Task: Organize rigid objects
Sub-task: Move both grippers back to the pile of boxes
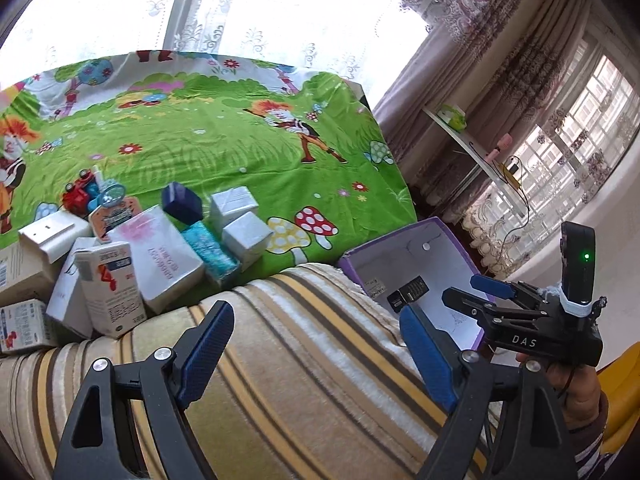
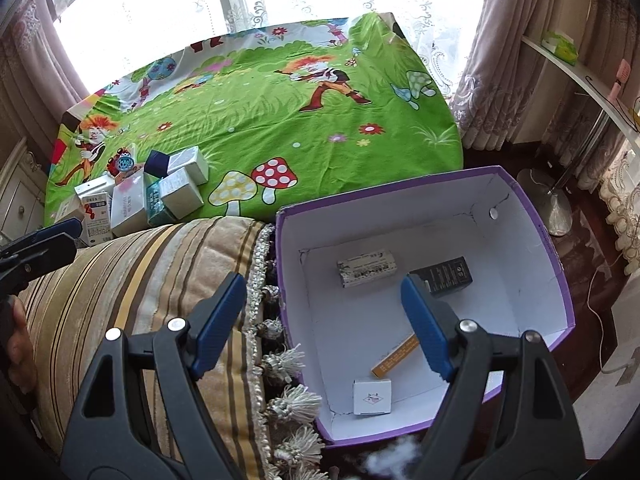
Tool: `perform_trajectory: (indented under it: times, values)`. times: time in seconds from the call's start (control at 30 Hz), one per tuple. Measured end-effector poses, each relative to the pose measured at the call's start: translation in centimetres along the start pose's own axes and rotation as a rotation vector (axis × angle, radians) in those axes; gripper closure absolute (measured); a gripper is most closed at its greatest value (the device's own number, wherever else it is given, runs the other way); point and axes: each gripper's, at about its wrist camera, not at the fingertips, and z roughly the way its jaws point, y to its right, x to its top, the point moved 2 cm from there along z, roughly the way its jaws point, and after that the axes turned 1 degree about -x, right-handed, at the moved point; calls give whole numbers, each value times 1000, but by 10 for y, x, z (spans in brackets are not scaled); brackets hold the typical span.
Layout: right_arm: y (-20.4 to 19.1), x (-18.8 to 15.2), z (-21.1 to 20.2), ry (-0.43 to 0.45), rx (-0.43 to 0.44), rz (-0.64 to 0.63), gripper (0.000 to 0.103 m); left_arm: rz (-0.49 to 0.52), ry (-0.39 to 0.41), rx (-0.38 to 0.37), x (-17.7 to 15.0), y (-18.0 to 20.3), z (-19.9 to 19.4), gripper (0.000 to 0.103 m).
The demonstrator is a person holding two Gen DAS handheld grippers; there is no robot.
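Note:
Several small boxes lie in a pile on the green cartoon bedsheet: white cubes, a dark blue box, a teal box and a red-and-white carton. The same pile shows in the right wrist view. My left gripper hangs open and empty over a striped cushion. My right gripper is open and empty above the left rim of the purple box. In it lie a beige box, a black box, a yellow slim box and a small white box.
The striped cushion with a tasselled edge lies between the pile and the purple box. A white shelf and curtains stand to the right. My right gripper shows at the right, my left gripper at the left edge.

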Motion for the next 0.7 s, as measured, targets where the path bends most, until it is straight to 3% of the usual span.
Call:
perform_trajectory:
  times: [0.7]
  values:
    - [-82, 11, 13, -45, 103, -159, 21, -209, 69, 187, -40, -122, -79, 17]
